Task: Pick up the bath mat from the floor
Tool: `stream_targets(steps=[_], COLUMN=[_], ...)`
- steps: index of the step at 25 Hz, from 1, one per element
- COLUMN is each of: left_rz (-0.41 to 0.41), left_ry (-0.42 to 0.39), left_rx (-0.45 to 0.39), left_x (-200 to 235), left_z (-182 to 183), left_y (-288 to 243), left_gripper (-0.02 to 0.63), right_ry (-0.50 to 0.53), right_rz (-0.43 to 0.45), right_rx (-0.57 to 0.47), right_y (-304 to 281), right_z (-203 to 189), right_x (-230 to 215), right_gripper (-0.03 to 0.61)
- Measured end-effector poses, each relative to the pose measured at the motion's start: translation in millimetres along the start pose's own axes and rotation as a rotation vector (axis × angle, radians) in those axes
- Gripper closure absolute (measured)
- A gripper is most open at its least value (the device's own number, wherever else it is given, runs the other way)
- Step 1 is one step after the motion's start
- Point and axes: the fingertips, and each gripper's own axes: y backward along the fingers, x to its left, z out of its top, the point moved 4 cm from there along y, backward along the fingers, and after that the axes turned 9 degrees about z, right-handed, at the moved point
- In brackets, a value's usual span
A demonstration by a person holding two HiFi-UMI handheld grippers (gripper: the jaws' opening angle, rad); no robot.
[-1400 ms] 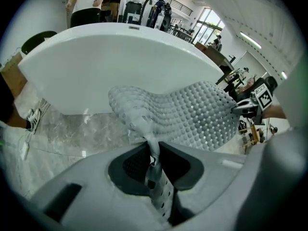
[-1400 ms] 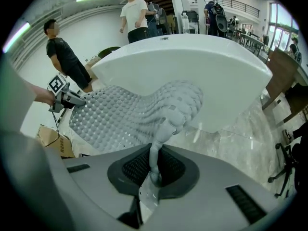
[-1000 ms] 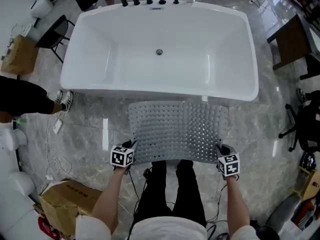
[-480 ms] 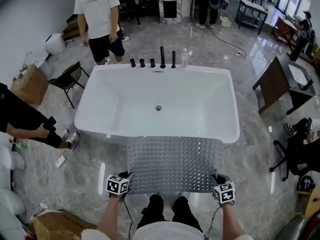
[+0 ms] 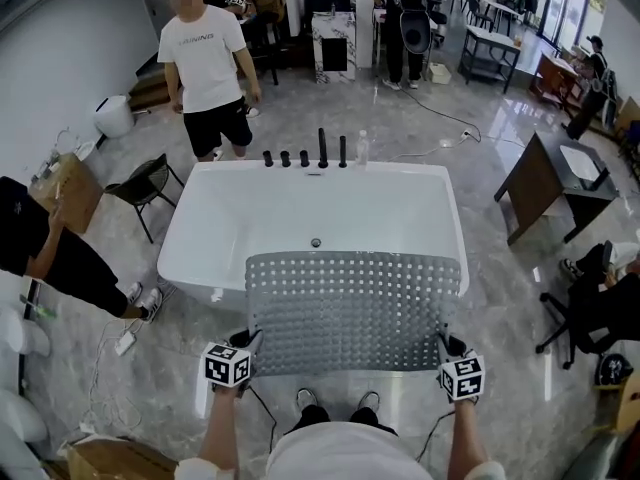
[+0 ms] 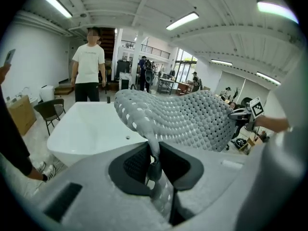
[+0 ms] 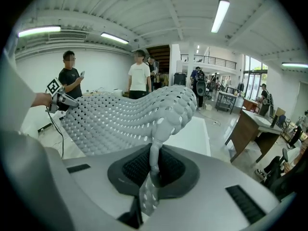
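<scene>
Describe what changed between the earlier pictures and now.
Both the left gripper and right gripper rose, lifting the bath mat higher, so it now overlaps the bathtub in the head view. Both stay shut on its near corners; the bathtub has not moved.

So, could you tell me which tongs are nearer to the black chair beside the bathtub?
Left. The left tongs grip the mat corner on the chair side; the right tongs grip the opposite corner, across the mat.
</scene>
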Motion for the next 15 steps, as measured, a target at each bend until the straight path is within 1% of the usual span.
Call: stream_targets(steps=[5,8,10,15], left_rz=[0.023,0.032,0.037,0.067], left_ry=[-0.047,-0.078,-0.092,-0.117], left_rx=[-0.149,-0.230,-0.278,-0.391], left_x=[-3.4,-7.6,-7.1,-6.1], left_z=[63.4,99.4,119.1,158.7], left_y=[22.3,36.0,48.5,78.1], left_gripper=[0.554,0.554,0.554,0.554], right_ry=[0.065,0.084,0.084,0.085], right_rz=[-0.056,-0.105,-0.128,-0.142], right_rx=[-0.122,-0.203,-0.258,-0.368], right_y=[23.7,43.1,54.9,76.9], right_z=[65.1,98.6,116.3,153.5], right_x=[-4.4,-10.3,-9.9,-9.4], right_gripper=[0.548,0.548,0.548,0.548])
